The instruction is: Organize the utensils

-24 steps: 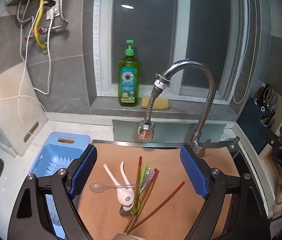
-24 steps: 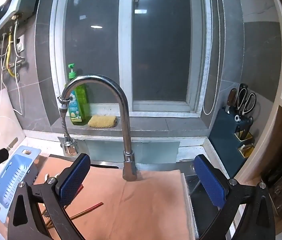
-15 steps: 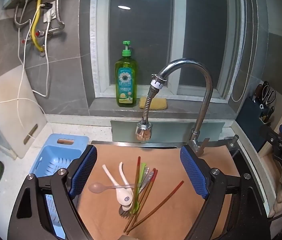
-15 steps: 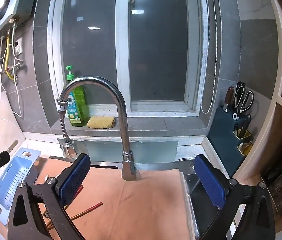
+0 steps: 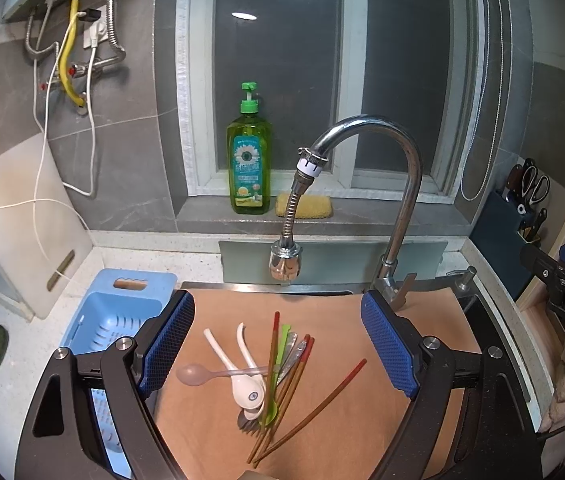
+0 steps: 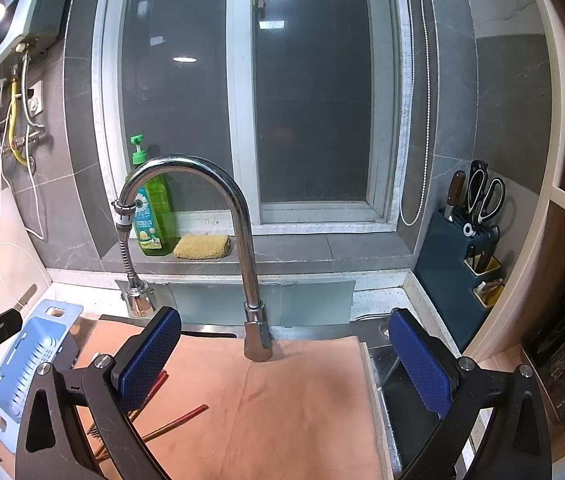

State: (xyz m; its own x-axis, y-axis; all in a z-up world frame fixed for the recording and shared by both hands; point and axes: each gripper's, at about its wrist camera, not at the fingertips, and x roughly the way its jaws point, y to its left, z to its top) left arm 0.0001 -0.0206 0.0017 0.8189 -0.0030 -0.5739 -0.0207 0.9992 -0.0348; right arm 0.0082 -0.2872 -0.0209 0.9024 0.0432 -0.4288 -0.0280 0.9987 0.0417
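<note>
My left gripper (image 5: 278, 354) hangs with its blue-padded jaws spread wide and nothing between the pads, tilted down over the brown mat-covered desk (image 5: 414, 320). To its left sits the pale blue slotted plastic basket (image 5: 120, 312), which I judge to be where the sorted pieces belong. Straight ahead, below and between the jaws, lies the heap of utensils (image 5: 270, 376): a translucent pink plastic spoon (image 5: 202, 374) lying crosswise, two white ceramic spoons (image 5: 248, 390) with handles pointing away from me, a green plastic spoon (image 5: 276, 372), and several red-tipped wooden chopsticks (image 5: 322, 402) fanned out, their long axes running mostly away from me and leaning rightward. The left hand is plainly the nearer one; the pile lies dead ahead of it, so the next move, I judge, is a short descent with the jaws set across a handle. My right gripper (image 6: 282, 364) is also wide open and empty, pitched down less steeply, aimed at bare mat beneath the curved chrome faucet (image 6: 250, 280); from its camera only chopstick ends show, behind its left finger, well off to the side.
</note>
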